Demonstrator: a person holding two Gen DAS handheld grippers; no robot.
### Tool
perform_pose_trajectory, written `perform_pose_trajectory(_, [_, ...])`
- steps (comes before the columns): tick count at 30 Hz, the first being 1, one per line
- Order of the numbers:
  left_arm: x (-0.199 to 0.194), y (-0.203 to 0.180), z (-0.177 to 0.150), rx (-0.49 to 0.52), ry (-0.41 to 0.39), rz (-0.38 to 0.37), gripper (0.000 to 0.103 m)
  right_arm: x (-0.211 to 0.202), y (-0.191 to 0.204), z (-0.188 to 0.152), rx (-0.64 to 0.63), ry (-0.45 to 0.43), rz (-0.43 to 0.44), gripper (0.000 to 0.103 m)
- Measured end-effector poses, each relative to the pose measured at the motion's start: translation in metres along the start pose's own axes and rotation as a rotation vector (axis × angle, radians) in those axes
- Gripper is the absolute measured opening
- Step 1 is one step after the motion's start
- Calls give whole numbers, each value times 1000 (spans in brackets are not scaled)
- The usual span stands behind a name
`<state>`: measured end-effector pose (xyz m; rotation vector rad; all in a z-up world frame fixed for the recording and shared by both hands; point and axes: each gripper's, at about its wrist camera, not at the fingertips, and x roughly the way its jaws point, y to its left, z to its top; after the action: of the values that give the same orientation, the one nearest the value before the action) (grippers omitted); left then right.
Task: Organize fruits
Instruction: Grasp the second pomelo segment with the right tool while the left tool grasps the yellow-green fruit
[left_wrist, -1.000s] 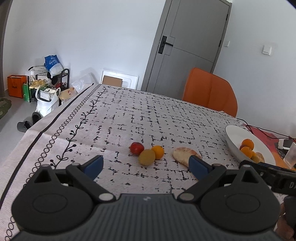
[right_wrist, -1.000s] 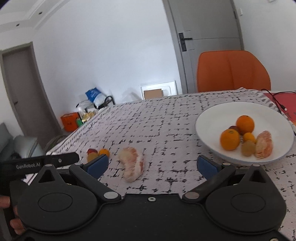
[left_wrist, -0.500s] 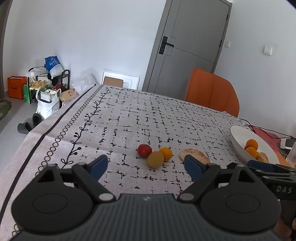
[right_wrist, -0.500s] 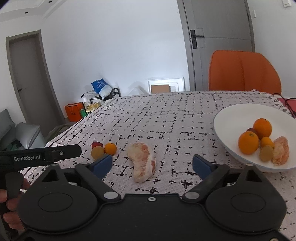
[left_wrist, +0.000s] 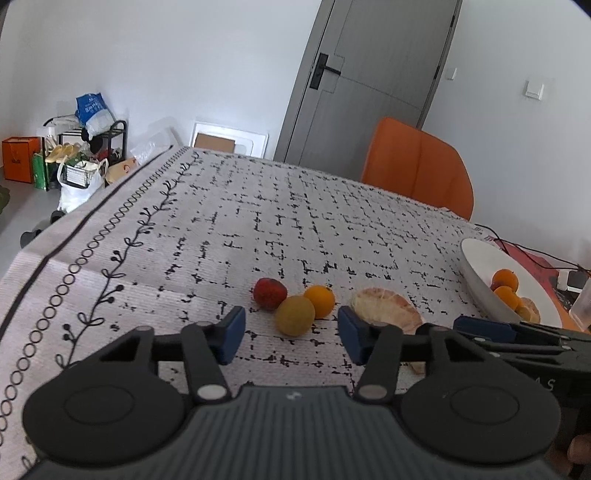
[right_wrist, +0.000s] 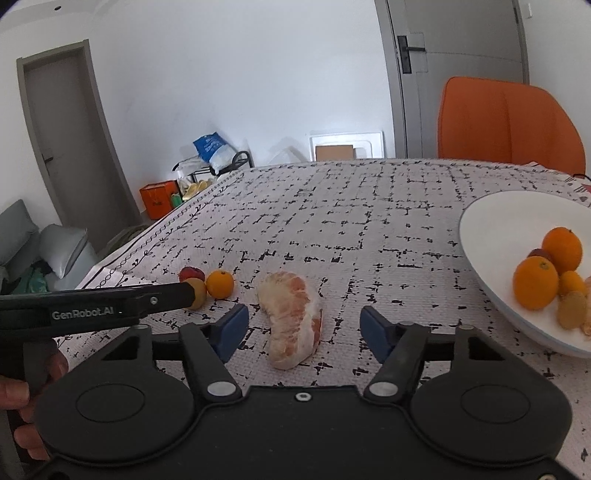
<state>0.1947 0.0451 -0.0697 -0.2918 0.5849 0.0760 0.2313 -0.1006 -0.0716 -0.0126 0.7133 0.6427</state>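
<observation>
Over the tablecloth (left_wrist: 258, 221), both grippers tilt down — jaws closing, empty.

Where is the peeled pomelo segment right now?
In the right wrist view the peeled pomelo segment lies on the tablecloth, ahead between the open, closing right gripper, left of the white bowl.

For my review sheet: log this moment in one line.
left tongs closing, empty | right tongs closing around pomelo piece | plate part-filled
</observation>
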Motion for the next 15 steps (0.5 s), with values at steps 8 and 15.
perform_pose_trajectory(8, [16, 0, 2, -6, 17, -3, 43, 13, 0, 5, -23, 24, 11, 61])
perform_pose_trajectory(15, [16, 6, 6, -36, 21, -33, 24, 23, 2, 7, -35, 40, 24, 57])
